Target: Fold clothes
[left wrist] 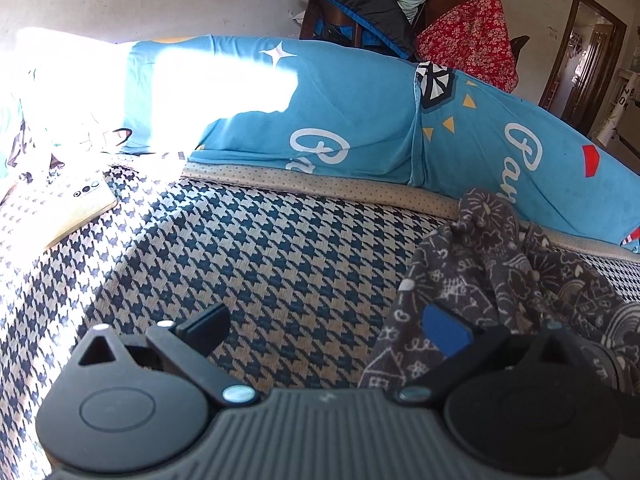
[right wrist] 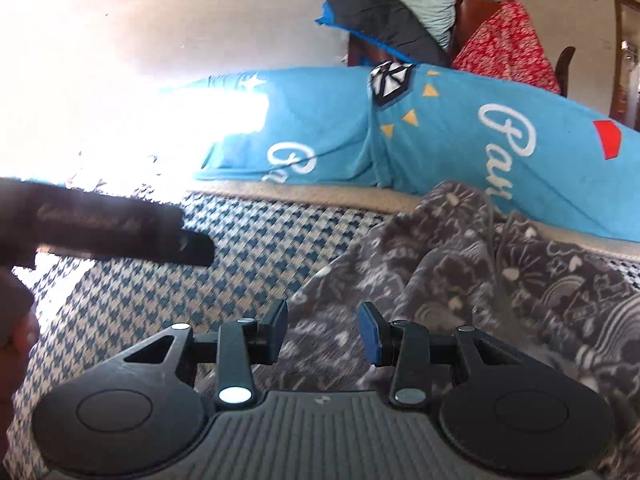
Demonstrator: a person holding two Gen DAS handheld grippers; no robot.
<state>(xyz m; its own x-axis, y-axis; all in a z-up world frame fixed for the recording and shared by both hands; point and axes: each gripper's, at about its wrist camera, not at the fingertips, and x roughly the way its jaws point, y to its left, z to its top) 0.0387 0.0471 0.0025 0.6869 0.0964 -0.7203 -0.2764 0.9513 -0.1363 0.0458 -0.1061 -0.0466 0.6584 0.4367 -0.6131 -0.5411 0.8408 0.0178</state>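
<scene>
On a bed spread with a houndstooth cover, a grey printed garment lies rumpled toward the right, its far edge just beside the long blue bolster along the wall. The right gripper hangs low over the crumpled cloth with its jaws parted and nothing pinched between them; the left gripper stands wide open at the garment's left edge, its blue pad over the fabric but not closed on it. The step appears to be taking hold to spread the piece flat: each gripper would do best to find a single hem or corner, not a bunched fold, and draw the cloth out onto the clear cover at left, away from the phone
</scene>
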